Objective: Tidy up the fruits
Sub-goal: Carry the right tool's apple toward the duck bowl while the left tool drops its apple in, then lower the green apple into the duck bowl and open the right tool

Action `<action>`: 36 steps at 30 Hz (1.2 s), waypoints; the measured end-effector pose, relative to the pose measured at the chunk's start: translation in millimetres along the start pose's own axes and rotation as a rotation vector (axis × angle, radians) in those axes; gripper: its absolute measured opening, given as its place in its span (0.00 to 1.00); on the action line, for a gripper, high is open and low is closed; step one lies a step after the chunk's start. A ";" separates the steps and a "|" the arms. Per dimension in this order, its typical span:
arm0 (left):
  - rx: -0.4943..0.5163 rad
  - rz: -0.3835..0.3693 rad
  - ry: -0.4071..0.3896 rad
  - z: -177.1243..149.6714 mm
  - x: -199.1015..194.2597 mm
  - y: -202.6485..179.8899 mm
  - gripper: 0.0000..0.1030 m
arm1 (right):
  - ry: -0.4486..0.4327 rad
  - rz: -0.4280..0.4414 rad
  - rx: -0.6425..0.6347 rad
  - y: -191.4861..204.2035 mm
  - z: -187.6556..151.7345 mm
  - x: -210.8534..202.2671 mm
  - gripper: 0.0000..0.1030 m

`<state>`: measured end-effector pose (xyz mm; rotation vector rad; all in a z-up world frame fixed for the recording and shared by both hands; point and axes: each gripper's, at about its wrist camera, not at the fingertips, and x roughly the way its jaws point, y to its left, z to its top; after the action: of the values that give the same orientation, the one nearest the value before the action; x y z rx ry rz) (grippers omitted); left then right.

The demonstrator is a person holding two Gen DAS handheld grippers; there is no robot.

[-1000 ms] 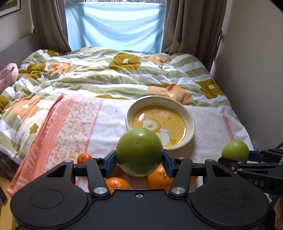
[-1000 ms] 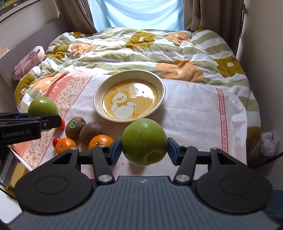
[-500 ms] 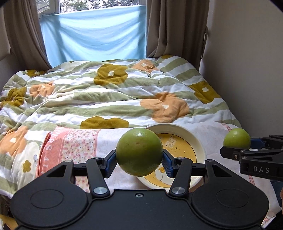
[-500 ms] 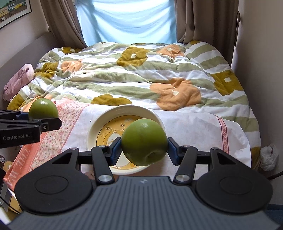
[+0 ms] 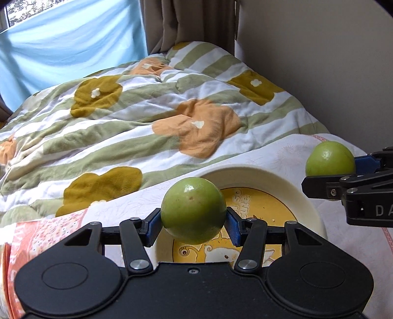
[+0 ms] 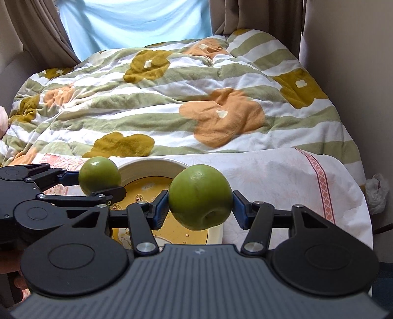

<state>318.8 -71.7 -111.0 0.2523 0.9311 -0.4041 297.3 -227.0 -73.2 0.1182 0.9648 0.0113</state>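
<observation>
My left gripper (image 5: 193, 222) is shut on a green apple (image 5: 193, 209) and holds it over the near left part of the cream bowl (image 5: 248, 175) with a yellow duck picture. My right gripper (image 6: 201, 207) is shut on a second green apple (image 6: 200, 200) above the bowl's right side (image 6: 152, 165). Each gripper shows in the other's view: the right one with its apple (image 5: 330, 162) at the far right, the left one with its apple (image 6: 99, 175) at the left. The other fruits are hidden below the grippers.
The bowl sits on a white cloth (image 6: 270, 176) with pink borders over a flowered, green-striped quilt (image 6: 172, 98). A wall (image 5: 331, 61) runs along the right, curtains and a blue sheet (image 6: 137, 22) at the back. A white plastic bag (image 6: 377, 193) lies at the bed's right edge.
Both grippers have moved forward and lower with their apples, closing in over the bowl. The oranges and kiwis seen a second ago have dropped out of view.
</observation>
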 end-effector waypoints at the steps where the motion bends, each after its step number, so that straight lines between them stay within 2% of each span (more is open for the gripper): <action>1: 0.017 -0.003 0.008 0.0 7.3 -1.6 0.56 | 0.008 -0.004 0.006 -0.6 -0.1 3.6 0.67; 7: 0.082 -0.018 0.043 -5.2 30.0 -10.0 0.58 | 0.039 -0.018 0.040 -5.5 -2.3 17.1 0.67; 8: 0.092 -0.016 0.032 -5.4 29.1 -11.5 0.63 | 0.043 -0.018 0.042 -6.4 -2.3 18.1 0.67; 9: 0.096 -0.024 0.024 -5.7 27.4 -12.2 0.75 | 0.045 -0.019 0.045 -6.8 -2.4 18.9 0.67; 10: 0.095 -0.041 0.015 -5.4 25.4 -12.2 0.81 | 0.047 -0.020 0.048 -7.3 -2.4 19.2 0.67; 11: 0.096 -0.040 0.005 -6.0 22.3 -12.6 0.90 | 0.048 -0.019 0.052 -7.5 -2.5 19.0 0.67; 12: 0.107 -0.021 -0.008 -6.8 18.4 -13.3 0.93 | 0.049 -0.017 0.055 -7.9 -2.4 18.7 0.67; 15: 0.123 -0.005 -0.021 -8.6 8.0 -12.1 0.93 | 0.047 -0.013 0.045 -6.7 -1.2 16.4 0.67; 27: 0.007 0.020 -0.034 -24.7 -33.2 12.1 0.93 | 0.057 0.069 -0.031 5.9 9.1 18.9 0.67; 36: -0.063 0.046 -0.018 -40.3 -48.0 24.5 0.93 | 0.055 0.144 -0.126 24.6 11.5 41.9 0.67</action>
<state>274.9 -23.5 -94.1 0.2121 0.9168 -0.3339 331.7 -201.0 -98.5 0.0714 1.0063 0.2085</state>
